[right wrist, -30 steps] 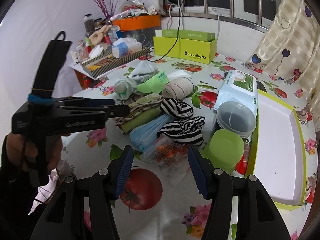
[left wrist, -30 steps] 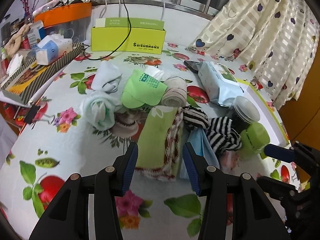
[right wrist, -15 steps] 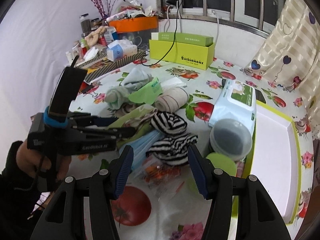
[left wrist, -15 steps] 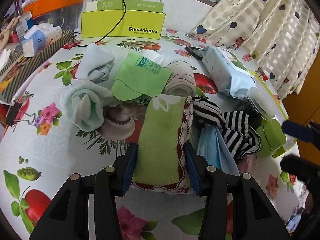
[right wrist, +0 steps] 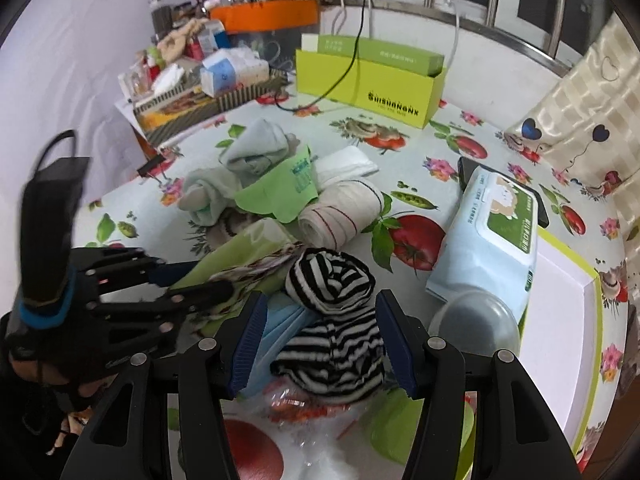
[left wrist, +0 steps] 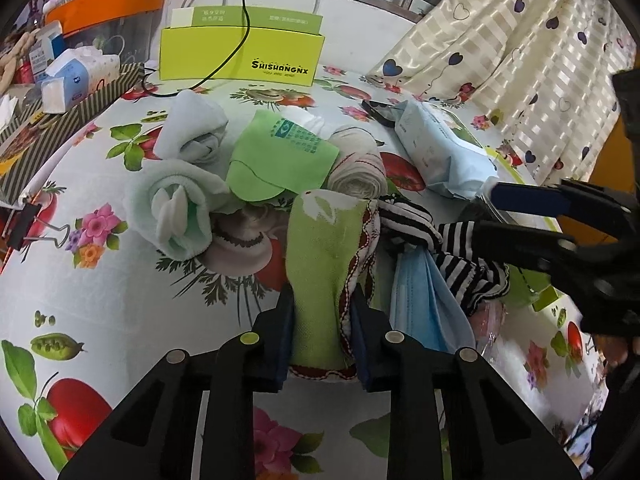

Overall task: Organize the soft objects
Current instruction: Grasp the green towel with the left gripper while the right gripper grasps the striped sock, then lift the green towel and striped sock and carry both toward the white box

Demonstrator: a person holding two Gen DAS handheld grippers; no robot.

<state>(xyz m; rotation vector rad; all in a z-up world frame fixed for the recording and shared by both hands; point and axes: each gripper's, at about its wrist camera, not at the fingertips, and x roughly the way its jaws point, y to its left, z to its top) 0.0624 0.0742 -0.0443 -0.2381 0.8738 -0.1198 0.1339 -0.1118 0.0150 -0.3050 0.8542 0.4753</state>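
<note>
- The left gripper (left wrist: 322,336) has its jaws squeezed onto the near end of the folded green towel (left wrist: 326,248), the one with the red scalloped trim, so that grab looks done. The towel lies in the middle of the soft pile on the flowery tablecloth (left wrist: 120,300), pointing away from the camera.
- The right gripper (right wrist: 320,338) sits wide open with the striped black-and-white cloth (right wrist: 332,320) between its pads, not pinched yet. That cloth lies just beside the towel, on top of some blue face masks (right wrist: 280,320).
- Probably the step in hand is pulling the towel clear of the heap. Best bet is a straight, low pull back toward the person, since the far end sits right against the rolled beige cloth (left wrist: 360,168) and the green microfiber cloth (left wrist: 280,160) and could drag them along.
- The grip only has the fold's end, so a slow lift makes sense; a yank could let the layers slide out or unfold.
- If the right side closes now, it should bite deep on the striped bundle, because a shallow pinch may snag a mask too.
- The white tray with the green rim (right wrist: 560,320) on the right looks like a likely drop spot, though that's a guess.
</note>
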